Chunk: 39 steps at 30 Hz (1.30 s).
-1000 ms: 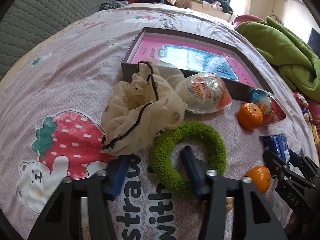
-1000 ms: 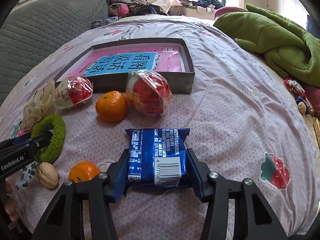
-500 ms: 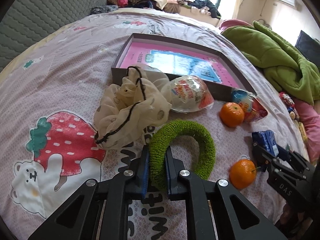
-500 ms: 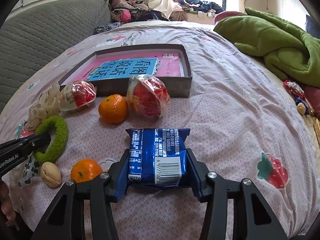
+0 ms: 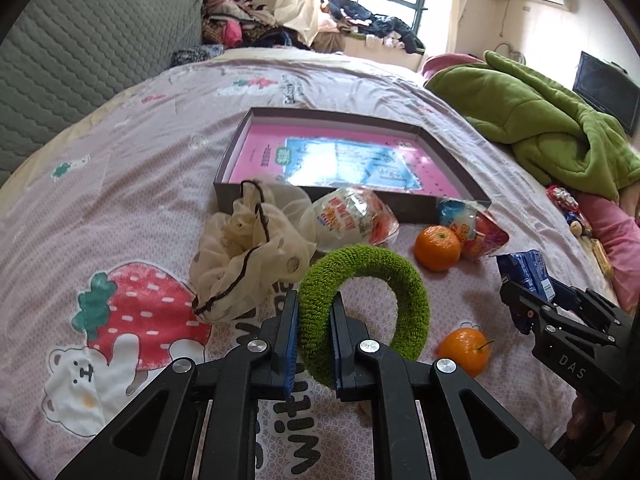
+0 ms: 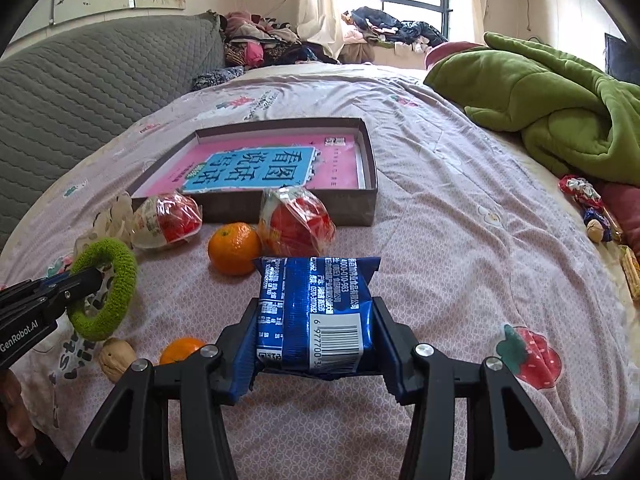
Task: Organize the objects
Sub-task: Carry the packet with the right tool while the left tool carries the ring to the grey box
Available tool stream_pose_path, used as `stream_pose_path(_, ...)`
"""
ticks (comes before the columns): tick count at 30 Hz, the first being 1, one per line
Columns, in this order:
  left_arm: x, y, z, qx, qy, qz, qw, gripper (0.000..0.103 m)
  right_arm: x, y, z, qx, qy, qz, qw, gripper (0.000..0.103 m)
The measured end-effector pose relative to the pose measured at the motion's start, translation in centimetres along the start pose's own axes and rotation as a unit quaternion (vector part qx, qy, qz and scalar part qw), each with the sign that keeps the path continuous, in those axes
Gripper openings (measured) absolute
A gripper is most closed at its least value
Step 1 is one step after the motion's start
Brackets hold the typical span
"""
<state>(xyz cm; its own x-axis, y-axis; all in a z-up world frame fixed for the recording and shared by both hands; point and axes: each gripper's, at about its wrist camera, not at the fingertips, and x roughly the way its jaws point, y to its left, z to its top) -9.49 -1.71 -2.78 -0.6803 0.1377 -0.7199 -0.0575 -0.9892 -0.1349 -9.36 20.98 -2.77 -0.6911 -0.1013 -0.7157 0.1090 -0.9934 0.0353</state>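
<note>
My left gripper [image 5: 313,320] is shut on a fuzzy green ring [image 5: 404,276] and holds it lifted off the bedsheet; it also shows in the right wrist view [image 6: 116,280]. My right gripper [image 6: 314,320] is shut on a blue snack packet [image 6: 316,300], raised above the bed; the packet shows in the left wrist view [image 5: 528,270]. A shallow grey box [image 5: 256,194] with a pink book inside lies ahead, also in the right wrist view [image 6: 360,204].
On the sheet lie a cream mesh pouch [image 5: 252,256], two wrapped toy eggs [image 5: 352,216] [image 6: 296,220], two oranges [image 5: 436,248] [image 5: 464,350] and a walnut [image 6: 116,358]. A green blanket [image 6: 560,104] and small sweets [image 6: 592,208] lie at the right.
My left gripper closed on the green ring and lifted it off the sheet. My right gripper, holding the packet, rose a little.
</note>
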Motion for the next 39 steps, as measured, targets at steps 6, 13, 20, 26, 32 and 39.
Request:
stream_pose_path(6, -1.0, -0.5, 0.3, 0.016, -0.024, 0.004, 0.9996, 0.013, -0.6, -0.2, 0.5, 0.005, -0.015, 0.002, 1.0, 0.052)
stream_pose_path(13, -2.0, -1.2, 0.9, 0.034, -0.048, 0.01, 0.9982, 0.013, -1.5, -0.2, 1.7, 0.005, -0.034, 0.011, 0.999, 0.052)
stream_pose_path(20, -2.2, -1.4, 2.5, 0.036, -0.063, 0.008, 0.9973, 0.013, -1.5, 0.0, 3.5, -0.001, -0.043, 0.013, 0.999, 0.052)
stream_pose_path(26, -1.9, -1.3, 4.4, 0.038, -0.07, 0.008, 0.9968, 0.013, -1.3, 0.1, 5.2, -0.004, -0.055, 0.014, 0.998, 0.052)
stream_pose_path(32, -1.3, -0.5, 5.8, 0.032, -0.073, 0.014, 0.9967, 0.014, -0.8, 0.2, 6.4, -0.011, -0.057, 0.016, 0.998, 0.052)
stream_pose_path(39, -0.7, 0.6, 7.8, 0.036, -0.082, 0.028, 0.9956, 0.014, -0.3, 0.3, 8.0, -0.02, -0.063, 0.019, 0.998, 0.052)
